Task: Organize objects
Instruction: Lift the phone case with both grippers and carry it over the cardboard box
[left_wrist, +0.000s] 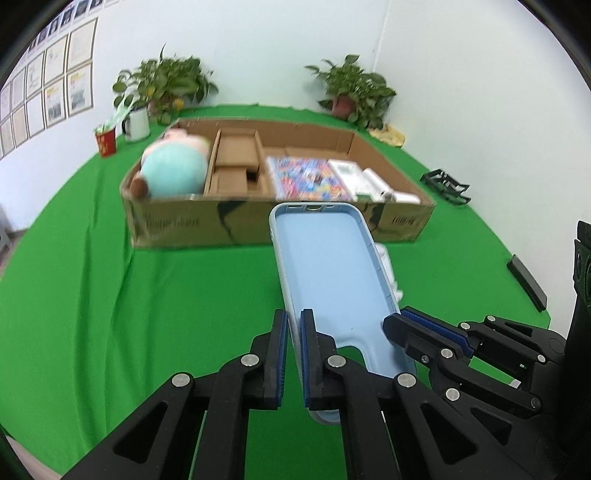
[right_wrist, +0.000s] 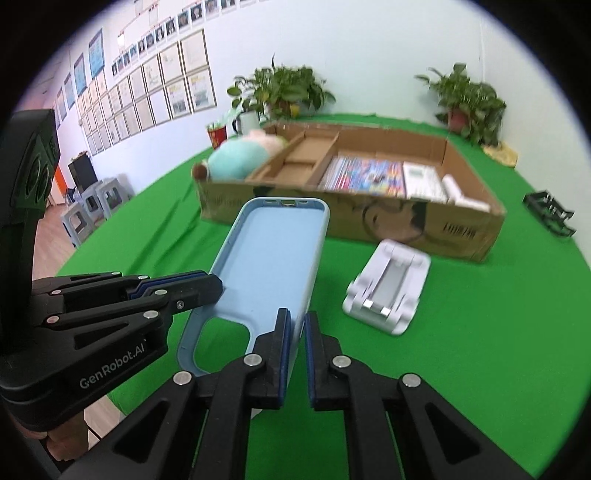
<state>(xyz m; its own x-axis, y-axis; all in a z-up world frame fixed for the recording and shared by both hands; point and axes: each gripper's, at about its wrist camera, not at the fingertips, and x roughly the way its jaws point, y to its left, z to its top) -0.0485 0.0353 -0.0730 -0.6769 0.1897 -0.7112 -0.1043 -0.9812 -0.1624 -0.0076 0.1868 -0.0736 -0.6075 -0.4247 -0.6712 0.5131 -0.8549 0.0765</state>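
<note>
The case (left_wrist: 325, 266) is in the air above the green cloth (left_wrist: 110, 295), its open side up, in front of the box (left_wrist: 184, 221). I hold it with both claws. My left claw (left_wrist: 293, 354) is clenched on the left wall of the case, near the camera hole; my right claw (right_wrist: 295, 354) is clenched on the right wall. I judge it light, thin and a little soft, so the wall can bend and slip if I squeeze only the rim. Better to keep the pads deep on the wall, near a corner where it is stiffer. In the box lie a plush (left_wrist: 173, 166), a book (left_wrist: 306, 177) and empty compartments (left_wrist: 236, 158). A white stand (right_wrist: 388, 288) lies on the cloth beside the case
</note>
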